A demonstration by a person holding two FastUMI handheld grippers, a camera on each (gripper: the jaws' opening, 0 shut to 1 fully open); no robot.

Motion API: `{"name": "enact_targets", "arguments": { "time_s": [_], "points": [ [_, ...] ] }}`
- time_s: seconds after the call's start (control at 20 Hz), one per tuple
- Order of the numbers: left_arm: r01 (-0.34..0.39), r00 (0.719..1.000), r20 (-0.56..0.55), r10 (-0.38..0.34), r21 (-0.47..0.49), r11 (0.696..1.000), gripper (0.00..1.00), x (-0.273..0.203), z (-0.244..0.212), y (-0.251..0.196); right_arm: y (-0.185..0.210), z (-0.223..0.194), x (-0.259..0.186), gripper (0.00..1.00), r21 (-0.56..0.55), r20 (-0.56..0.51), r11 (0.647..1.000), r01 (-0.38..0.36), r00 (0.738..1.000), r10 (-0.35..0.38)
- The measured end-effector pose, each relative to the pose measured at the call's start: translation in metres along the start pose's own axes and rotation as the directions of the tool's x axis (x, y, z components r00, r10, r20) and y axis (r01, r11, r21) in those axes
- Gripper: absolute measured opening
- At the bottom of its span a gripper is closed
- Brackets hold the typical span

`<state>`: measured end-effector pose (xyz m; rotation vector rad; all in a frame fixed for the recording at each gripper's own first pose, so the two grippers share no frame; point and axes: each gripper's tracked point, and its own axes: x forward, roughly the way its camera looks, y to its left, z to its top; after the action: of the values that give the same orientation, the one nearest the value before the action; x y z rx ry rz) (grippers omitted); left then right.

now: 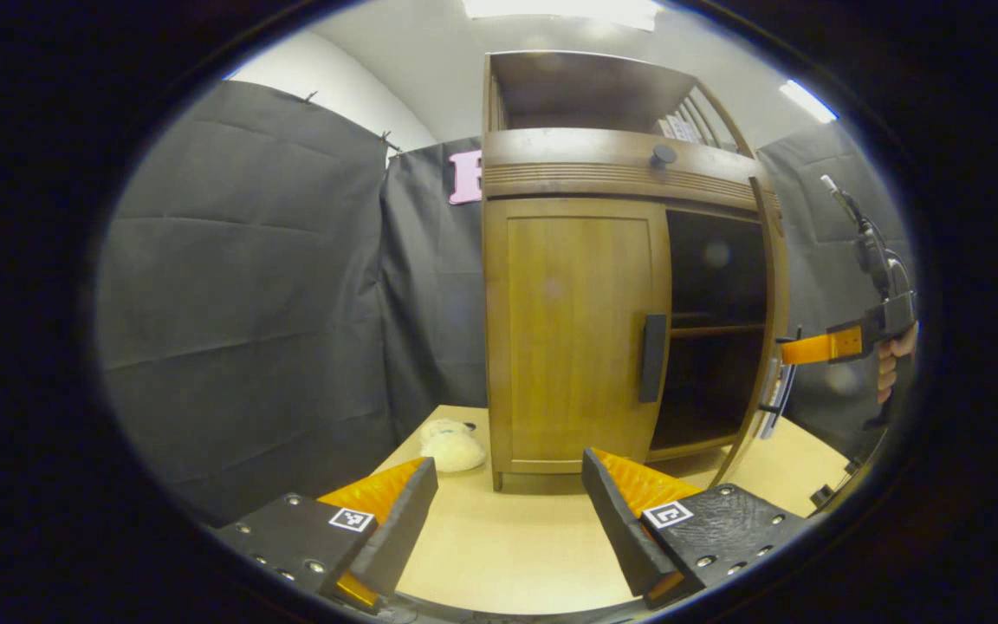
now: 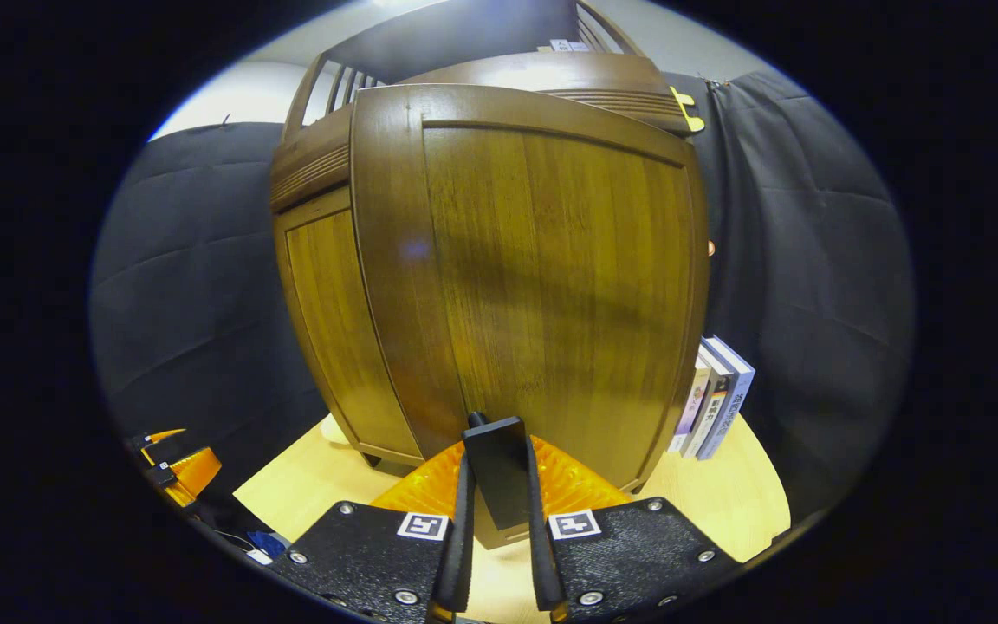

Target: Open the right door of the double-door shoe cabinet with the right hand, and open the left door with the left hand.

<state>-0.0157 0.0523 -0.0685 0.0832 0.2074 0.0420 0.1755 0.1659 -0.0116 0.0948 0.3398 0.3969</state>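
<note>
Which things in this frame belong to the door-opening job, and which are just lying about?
Job:
- right door, swung open
- its black handle, clamped by the right gripper
- left door, closed
- left door's handle
- left gripper, open, short of the cabinet

Lying about:
- books beside the cabinet
- white plush toy on the table

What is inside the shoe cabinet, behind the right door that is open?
Through the opening beside the swung-out right door, the shoe cabinet shows a dark interior with one shelf; no contents are discernible. The closed left door covers the other half.
</note>
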Motion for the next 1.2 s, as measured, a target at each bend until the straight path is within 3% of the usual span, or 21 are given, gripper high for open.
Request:
{"name": "enact_targets", "arguments": {
  "time_s": [0.35, 0.8, 1.2],
  "points": [
    [0.067, 0.998, 0.004, -0.068, 0.019, 0.998, 1.0, 0.013, 0.005, -0.009, -0.005, 0.006, -0.005, 0.28, 0.04, -0.004, 0.999, 0.024, 1.0, -0.023],
    [0.15, 0.989, 0.004, -0.151, 0.061, 0.987, 1.0, 0.011, 0.009, -0.044, -0.01, 0.013, -0.014, 0.18, 0.115, 0.009, 0.992, 0.059, 0.998, -0.061],
    [0.213, 0.977, 0.0, -0.213, 0.06, 0.975, 1.0, 0.019, 0.006, -0.076, -0.018, 0.015, -0.016, 0.09, 0.107, 0.017, 0.992, 0.071, 0.997, -0.073]
  ]
}}
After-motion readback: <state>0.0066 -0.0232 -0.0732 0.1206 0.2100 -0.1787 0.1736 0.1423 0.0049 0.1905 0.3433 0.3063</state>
